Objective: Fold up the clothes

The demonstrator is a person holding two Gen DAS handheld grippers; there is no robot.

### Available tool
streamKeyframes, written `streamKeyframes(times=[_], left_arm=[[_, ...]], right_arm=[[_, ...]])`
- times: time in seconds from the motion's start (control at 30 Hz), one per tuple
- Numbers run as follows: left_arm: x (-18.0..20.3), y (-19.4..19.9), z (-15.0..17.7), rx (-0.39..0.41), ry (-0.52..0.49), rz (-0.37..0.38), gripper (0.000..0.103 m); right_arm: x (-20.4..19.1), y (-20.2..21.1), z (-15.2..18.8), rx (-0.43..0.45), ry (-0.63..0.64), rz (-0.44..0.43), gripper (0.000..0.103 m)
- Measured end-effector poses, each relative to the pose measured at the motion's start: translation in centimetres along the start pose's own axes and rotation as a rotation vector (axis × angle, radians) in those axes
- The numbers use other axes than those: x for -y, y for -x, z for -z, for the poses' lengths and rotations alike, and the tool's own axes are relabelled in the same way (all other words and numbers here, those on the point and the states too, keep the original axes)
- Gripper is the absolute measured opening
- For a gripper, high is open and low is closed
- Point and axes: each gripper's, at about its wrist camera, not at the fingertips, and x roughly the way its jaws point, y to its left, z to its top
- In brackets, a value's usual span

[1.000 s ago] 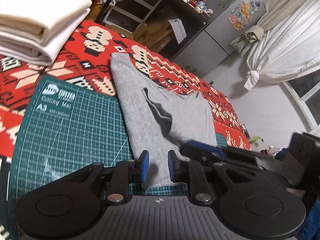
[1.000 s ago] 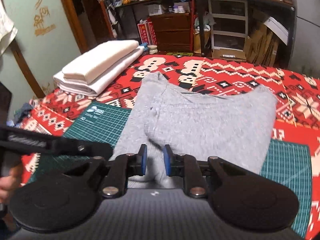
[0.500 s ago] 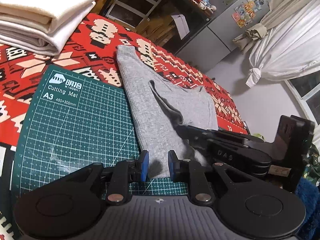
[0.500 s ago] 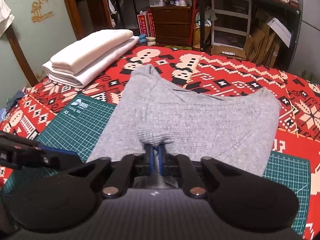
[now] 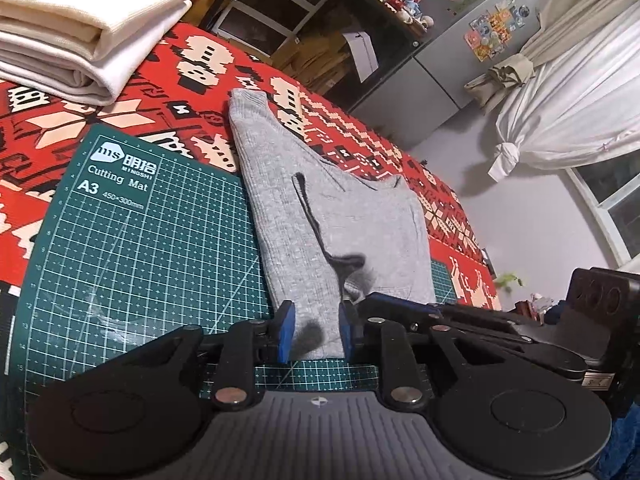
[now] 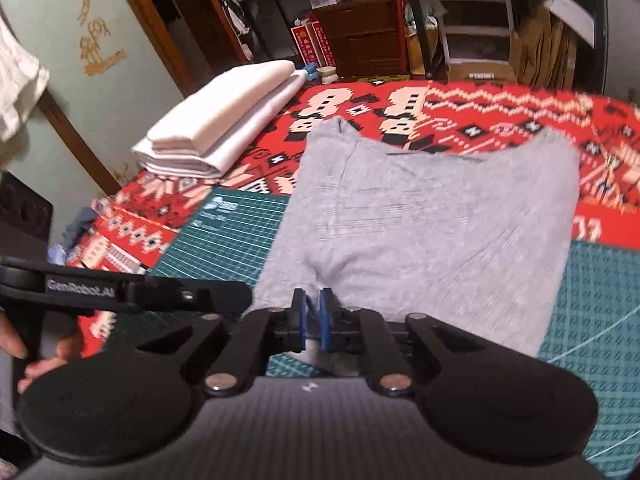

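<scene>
A grey top [image 6: 424, 232] lies on the bed, its near half on a green cutting mat [image 5: 132, 248] and its far half on the red patterned blanket [image 6: 500, 108]. It is already partly folded, with a flap doubled over on top.

The right gripper [image 6: 311, 322] has its blue pads drawn nearly together at the near hem. A thin gap shows between them, and I cannot tell for certain whether any cloth is pinched there. The left gripper [image 5: 316, 332] has its pads spread apart, straddling the near edge of the top without clamping it. A hand [image 6: 28, 360] holds its handle at the lower left of the right camera's view.

The step, as I read it, is to catch the near hem with both tools and carry it toward the far edge. To do that well, both tools should bite the same layers, including the doubled flap, before any lifting. Then both should rise level and travel together so the fold lands square. A stack of folded white cloth [image 5: 84, 28] sits well apart at the far left corner.
</scene>
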Motion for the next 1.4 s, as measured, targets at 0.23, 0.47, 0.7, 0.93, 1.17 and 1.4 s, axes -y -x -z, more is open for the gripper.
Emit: streamKeyframes(times=[0.23,0.47,0.7,0.93,1.17,1.4], left_arm=[[1.5,-1.2,0.1,0.001,-0.128,-0.006,0.025],[3.0,-3.7,-0.7,0.003,-0.211,-0.004,0.027],[3.2,-3.1,-0.3,-0.017,-0.171,0.010,0.001],[1.6,-2.1,-0.2,-0.054,-0.078,-0.021,0.004],[1.4,-0.7,-3.2,0.043,-0.081,-0.023,0.032],[3.3,-4.4,-6.8,0.104,-0.334,-0.170,0.029]], right_arm=[[-0.2,2.3,1.0,0.019,0.001,0.010,0.011],[0.6,5.6,2.1,0.061,-0.033,0.036,0.013],[2.3,7.8,3.0,0.088,-0.085,0.074,0.014],[3.8,7.8,4.1,0.091,-0.147,0.094,0.016],[4.8,9.1,4.1,0.132,-0.179,0.113,0.018],[6.1,9.8,3.8,0.157,-0.205,0.137,0.019]])
